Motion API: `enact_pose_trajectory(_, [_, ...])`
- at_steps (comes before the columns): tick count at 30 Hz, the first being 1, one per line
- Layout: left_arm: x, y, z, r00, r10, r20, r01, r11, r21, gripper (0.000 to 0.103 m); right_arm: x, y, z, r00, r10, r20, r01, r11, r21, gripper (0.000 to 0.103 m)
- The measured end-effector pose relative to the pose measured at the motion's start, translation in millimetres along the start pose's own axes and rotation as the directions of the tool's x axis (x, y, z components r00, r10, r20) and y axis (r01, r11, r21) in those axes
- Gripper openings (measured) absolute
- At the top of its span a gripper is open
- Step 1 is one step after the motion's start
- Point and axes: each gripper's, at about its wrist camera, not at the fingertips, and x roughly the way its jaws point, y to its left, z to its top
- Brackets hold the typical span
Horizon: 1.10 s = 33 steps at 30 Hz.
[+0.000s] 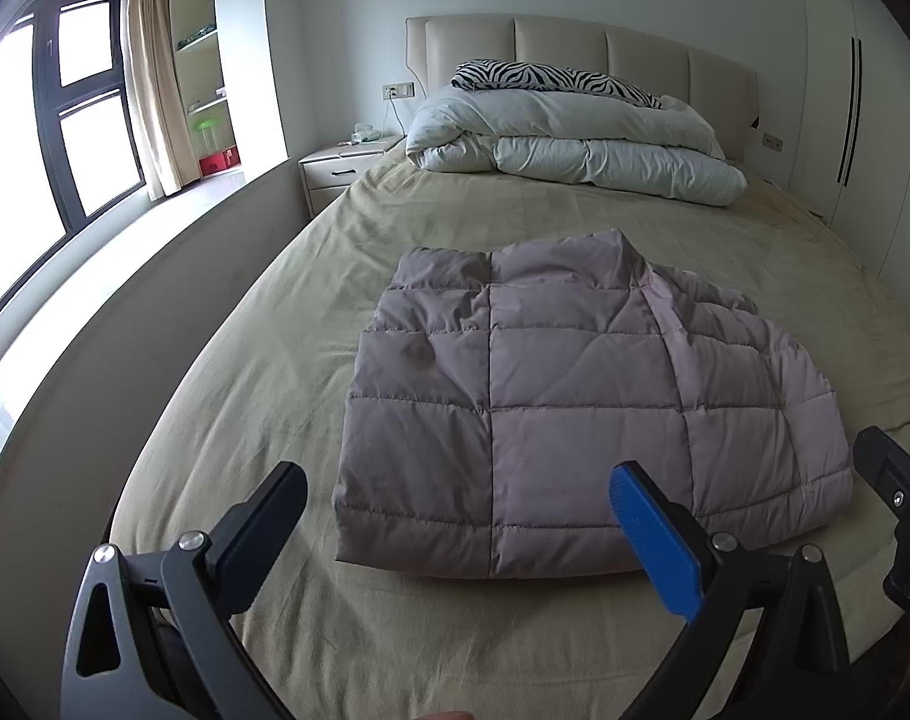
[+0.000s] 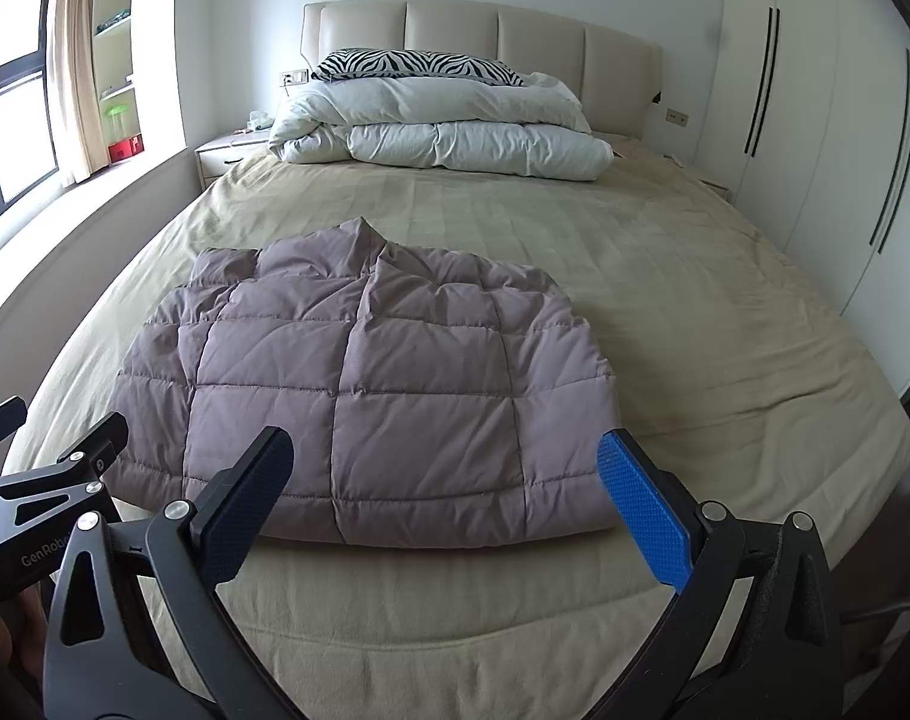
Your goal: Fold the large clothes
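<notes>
Bed [image 2: 665, 300]: folded jacket [image 2: 371, 396] lies on its near half, collar toward the headboard [image 2: 479, 36]. Rolled duvet [image 2: 455, 132] lies across the far end, before the headboard, with a pillow [image 2: 419, 63] on top of it. Nightstand [image 2: 227, 153] stands left of the bed's head; window [image 1: 77, 114] and shelves [image 1: 197, 30] further left. Wardrobe [image 2: 815, 138] stands right of the bed. Left claw [image 1: 455, 510] and right claw [image 2: 443, 486] hover side by side at the jacket's near edge, both spread wide, apart from it.

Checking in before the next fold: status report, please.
Left gripper and right gripper open, empty. Quilted jacket folded on bed. Nothing in the way.
</notes>
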Motion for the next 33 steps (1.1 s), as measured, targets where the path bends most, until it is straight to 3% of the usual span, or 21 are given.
enact_pose_trajectory(10, [0, 0, -1, 1.000, -0.004, -0.002, 0.004, 1.000, -0.003, 0.103, 0, 1, -1, 1.000, 0.000, -0.001, 0.000, 1.000, 0.001, 0.103])
enact_pose_trajectory(19, [4, -1, -8, 0.997, -0.073, -0.030, 0.072, 0.997, -0.037, 0.103, 1, 2, -2, 1.000, -0.002, 0.000, 0.002, 1.000, 0.003, 0.103])
enact_pose_trajectory(33, [2, -2, -7, 0.997, -0.074, -0.030, 0.073, 0.997, -0.032, 0.103, 5, 0, -7, 1.000, 0.003, -0.008, -0.003, 1.000, 0.002, 0.103])
